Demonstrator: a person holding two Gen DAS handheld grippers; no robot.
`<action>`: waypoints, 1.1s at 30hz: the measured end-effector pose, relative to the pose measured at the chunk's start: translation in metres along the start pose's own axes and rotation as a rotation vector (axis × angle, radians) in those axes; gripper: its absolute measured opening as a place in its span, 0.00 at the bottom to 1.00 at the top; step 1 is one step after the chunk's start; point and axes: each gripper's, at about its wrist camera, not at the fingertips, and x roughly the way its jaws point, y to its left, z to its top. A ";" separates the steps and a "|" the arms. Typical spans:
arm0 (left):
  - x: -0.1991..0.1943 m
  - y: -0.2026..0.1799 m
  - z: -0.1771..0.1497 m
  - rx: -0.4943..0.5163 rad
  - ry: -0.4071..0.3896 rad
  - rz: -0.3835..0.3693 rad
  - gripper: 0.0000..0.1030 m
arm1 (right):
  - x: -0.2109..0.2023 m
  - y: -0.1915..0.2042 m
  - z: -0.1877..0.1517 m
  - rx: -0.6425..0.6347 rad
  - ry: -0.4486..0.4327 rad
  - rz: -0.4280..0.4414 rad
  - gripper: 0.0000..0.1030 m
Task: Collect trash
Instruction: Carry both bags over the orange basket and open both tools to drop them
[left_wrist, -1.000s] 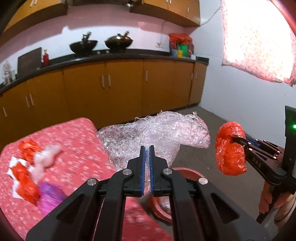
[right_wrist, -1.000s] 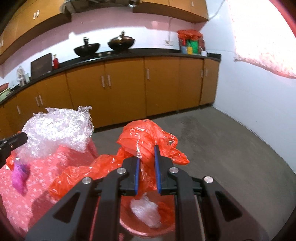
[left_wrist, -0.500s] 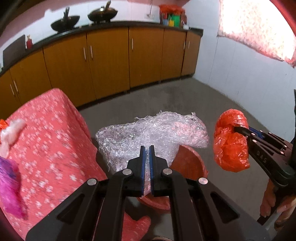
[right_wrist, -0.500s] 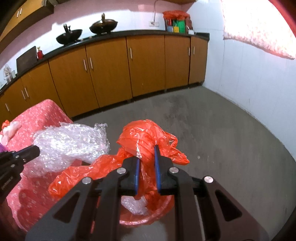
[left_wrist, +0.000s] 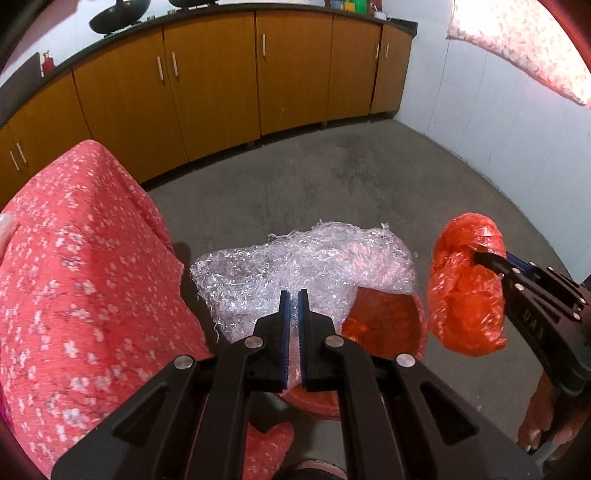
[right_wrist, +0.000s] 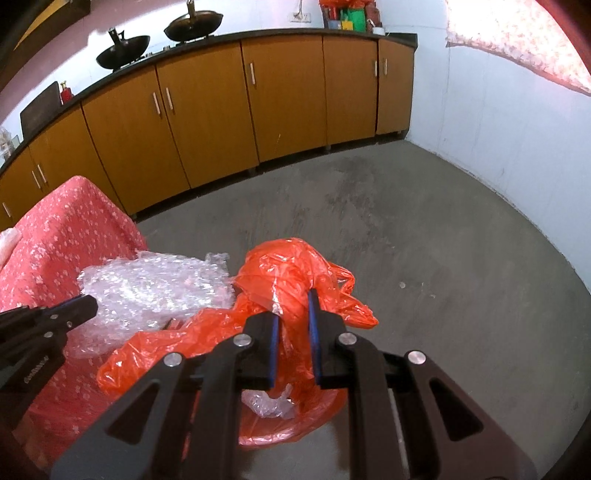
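My left gripper (left_wrist: 293, 295) is shut on a crumpled sheet of clear bubble wrap (left_wrist: 303, 266) and holds it over a red bin (left_wrist: 384, 321) lined with an orange bag on the floor. My right gripper (right_wrist: 293, 306) is shut on a crumpled orange plastic bag (right_wrist: 288, 273) above the same bin (right_wrist: 295, 421). In the left wrist view the right gripper (left_wrist: 484, 258) with the orange bag (left_wrist: 465, 295) hangs to the right of the bin. In the right wrist view the bubble wrap (right_wrist: 155, 291) and the left gripper (right_wrist: 83, 306) sit to the left. A clear plastic scrap (right_wrist: 269, 402) lies in the bin.
A table under a red flowered cloth (left_wrist: 74, 277) stands at the left, next to the bin. Orange kitchen cabinets (left_wrist: 221, 81) run along the back wall. Grey concrete floor (right_wrist: 424, 229) stretches to the white wall (right_wrist: 517, 129) on the right.
Both grippers have tilted down and moved right from the table toward the bin, each still holding its trash. The litter on the table has passed out of view.
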 end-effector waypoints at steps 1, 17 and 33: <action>0.003 -0.001 0.000 -0.002 0.008 -0.002 0.04 | 0.003 0.000 0.001 -0.001 0.006 0.002 0.15; 0.021 0.007 0.001 -0.069 0.049 -0.044 0.07 | 0.039 0.012 -0.003 0.013 0.078 0.030 0.15; -0.041 0.061 0.020 -0.182 -0.103 0.013 0.28 | 0.018 0.041 0.009 0.003 0.020 0.025 0.40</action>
